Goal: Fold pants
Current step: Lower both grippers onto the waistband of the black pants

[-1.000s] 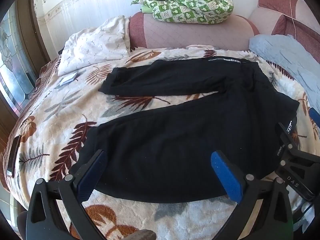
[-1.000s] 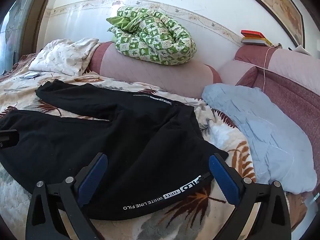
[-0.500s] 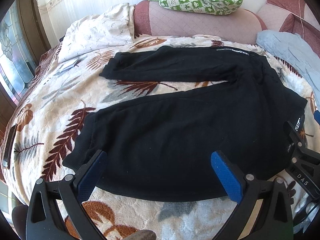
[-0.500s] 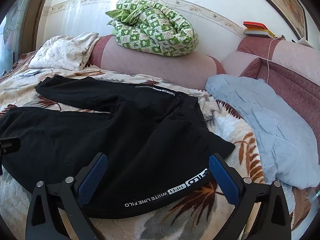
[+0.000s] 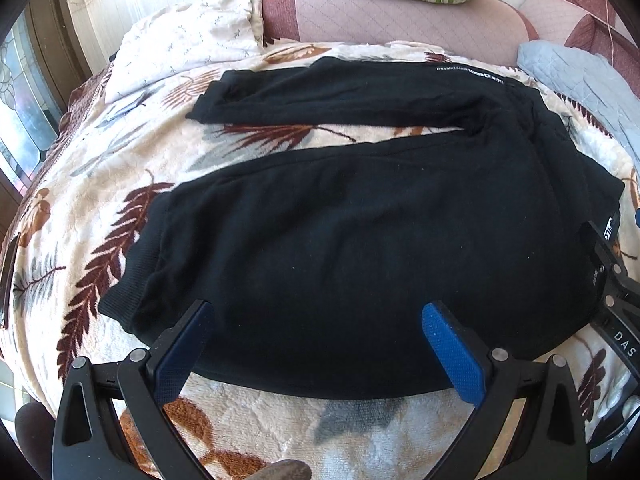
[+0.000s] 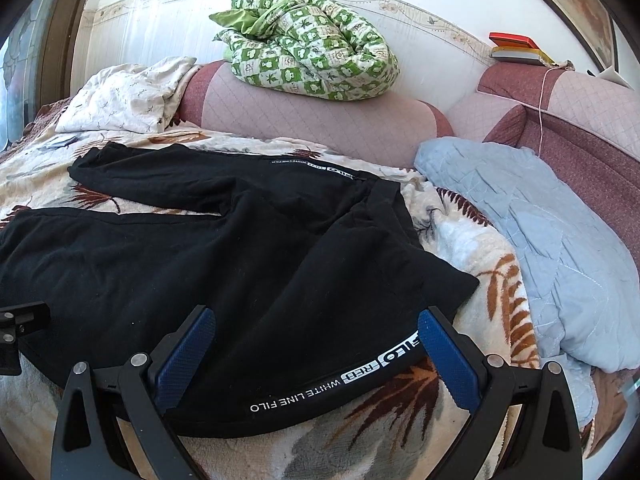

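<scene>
Nearby, blue quilt (image 6: 560, 240), green comforter (image 6: 312, 60)

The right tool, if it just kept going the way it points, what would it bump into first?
Most likely the black pants: the open right tool straddles their near edge by the white-lettered waistband. Depth is unclear, but nothing else shows in between.
</scene>
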### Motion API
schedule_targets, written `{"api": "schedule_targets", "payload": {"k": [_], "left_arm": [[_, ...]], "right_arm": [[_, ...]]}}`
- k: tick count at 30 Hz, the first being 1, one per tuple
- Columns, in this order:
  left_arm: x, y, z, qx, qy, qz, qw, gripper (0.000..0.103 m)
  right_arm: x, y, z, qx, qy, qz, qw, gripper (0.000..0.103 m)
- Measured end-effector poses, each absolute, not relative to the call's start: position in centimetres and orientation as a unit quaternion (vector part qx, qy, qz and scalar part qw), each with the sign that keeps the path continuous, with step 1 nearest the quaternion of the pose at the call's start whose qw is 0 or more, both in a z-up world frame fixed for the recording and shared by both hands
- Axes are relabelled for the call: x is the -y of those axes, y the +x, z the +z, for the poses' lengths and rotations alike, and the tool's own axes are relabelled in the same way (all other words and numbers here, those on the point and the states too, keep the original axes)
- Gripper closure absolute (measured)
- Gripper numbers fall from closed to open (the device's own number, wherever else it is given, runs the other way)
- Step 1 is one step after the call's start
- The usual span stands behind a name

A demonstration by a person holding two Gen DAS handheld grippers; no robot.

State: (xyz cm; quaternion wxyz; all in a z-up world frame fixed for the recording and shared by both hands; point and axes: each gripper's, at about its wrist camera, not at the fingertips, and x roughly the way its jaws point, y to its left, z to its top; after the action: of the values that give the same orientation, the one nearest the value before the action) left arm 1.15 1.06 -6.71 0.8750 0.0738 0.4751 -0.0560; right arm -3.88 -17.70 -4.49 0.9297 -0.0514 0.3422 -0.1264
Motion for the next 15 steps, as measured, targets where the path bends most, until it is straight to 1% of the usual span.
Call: {"api": "schedule_targets", "payload": {"k": [15], "left_arm": [[-1.64,1.48,-7.64,-0.485,0.037,-0.063,0.871,0.000]], "right_arm": [[17.74,-3.78,-4.97,-0.347,-0.056,-0.124,0.928,0.000]]}}
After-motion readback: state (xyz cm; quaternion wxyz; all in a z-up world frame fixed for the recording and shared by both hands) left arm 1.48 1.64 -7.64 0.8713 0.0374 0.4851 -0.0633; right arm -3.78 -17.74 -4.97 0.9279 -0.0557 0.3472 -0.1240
